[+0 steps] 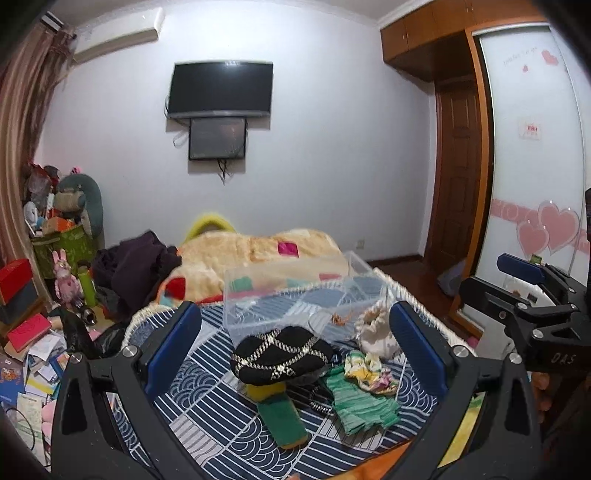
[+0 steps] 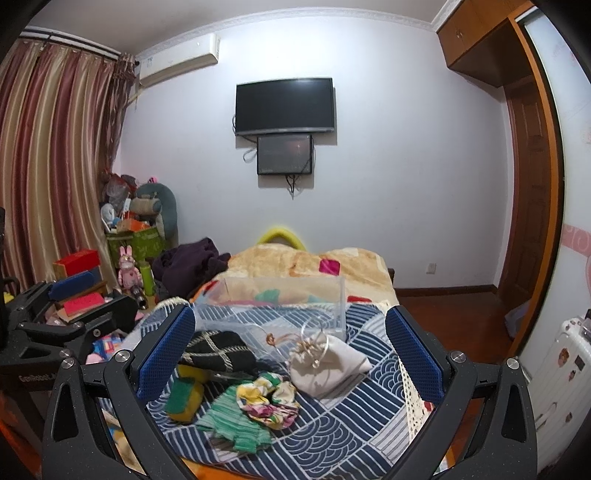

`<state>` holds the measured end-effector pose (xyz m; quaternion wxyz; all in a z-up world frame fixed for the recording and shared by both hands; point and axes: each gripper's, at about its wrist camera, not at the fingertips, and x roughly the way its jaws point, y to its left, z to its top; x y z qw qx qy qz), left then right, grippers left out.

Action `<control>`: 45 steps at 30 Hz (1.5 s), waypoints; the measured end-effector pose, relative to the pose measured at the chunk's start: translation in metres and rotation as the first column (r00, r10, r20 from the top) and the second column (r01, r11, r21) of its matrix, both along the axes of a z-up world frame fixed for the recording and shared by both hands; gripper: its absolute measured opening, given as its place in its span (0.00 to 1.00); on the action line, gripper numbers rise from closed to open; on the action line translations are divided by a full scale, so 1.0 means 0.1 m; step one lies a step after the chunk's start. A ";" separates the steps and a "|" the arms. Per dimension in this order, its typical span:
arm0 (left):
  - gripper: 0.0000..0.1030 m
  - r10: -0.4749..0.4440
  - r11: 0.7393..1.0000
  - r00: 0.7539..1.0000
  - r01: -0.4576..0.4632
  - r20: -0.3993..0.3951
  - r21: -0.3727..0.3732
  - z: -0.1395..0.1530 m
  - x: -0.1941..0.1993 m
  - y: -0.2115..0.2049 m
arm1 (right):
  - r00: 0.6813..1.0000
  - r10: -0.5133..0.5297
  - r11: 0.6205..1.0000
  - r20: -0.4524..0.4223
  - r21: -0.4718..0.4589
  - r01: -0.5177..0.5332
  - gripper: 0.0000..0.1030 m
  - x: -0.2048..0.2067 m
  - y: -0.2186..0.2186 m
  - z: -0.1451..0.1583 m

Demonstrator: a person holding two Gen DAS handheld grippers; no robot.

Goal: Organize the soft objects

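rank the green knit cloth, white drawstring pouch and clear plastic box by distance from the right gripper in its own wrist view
1. green knit cloth, lowest on the bed, left of centre
2. white drawstring pouch, middle, right of centre
3. clear plastic box, behind both

Bedroom, pale white back wall (image 2: pixel 406 184). Black television (image 2: pixel 285 105) mounted at 12 o'clock, with a smaller dark screen (image 2: pixel 284 154) hung just beneath it, cables dangling. Air conditioner (image 2: pixel 177 59) high at 11 o'clock, beside striped red-and-cream curtains (image 2: pixel 55 155) filling the 9 o'clock side. Wooden overhead cabinets (image 2: pixel 476 33) at 1 o'clock; brown wooden door (image 2: pixel 524 199) below them. Frosted wardrobe panel (image 1: pixel 535 147) at 3 o'clock with pink heart stickers (image 1: pixel 550 225). Dark wooden floor (image 2: pixel 443 314) at right. Cluttered corner at 9 o'clock (plush toys, boxes, books); green bin (image 2: pixel 142 242) stuffed full. Lighting is dim and even.
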<state>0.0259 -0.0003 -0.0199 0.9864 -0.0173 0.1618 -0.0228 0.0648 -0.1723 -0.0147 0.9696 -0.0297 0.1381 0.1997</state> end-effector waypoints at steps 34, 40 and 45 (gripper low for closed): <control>0.14 -0.096 0.990 0.939 0.056 -0.331 -0.130 -0.86 1.12 0.40 | 0.911 0.014 0.999 -0.413 0.044 0.005 0.10 1.20 -0.21 -0.91; 0.10 -0.100 0.992 0.954 0.074 -0.282 -0.101 -0.70 0.97 0.35 | 0.935 0.026 0.999 -0.353 0.037 -0.013 0.07 1.03 -0.22 -0.74; 0.10 -0.103 0.992 0.967 0.082 -0.235 -0.097 -0.51 0.86 0.38 | 0.954 0.040 0.999 -0.297 0.041 -0.029 0.07 0.93 -0.23 -0.58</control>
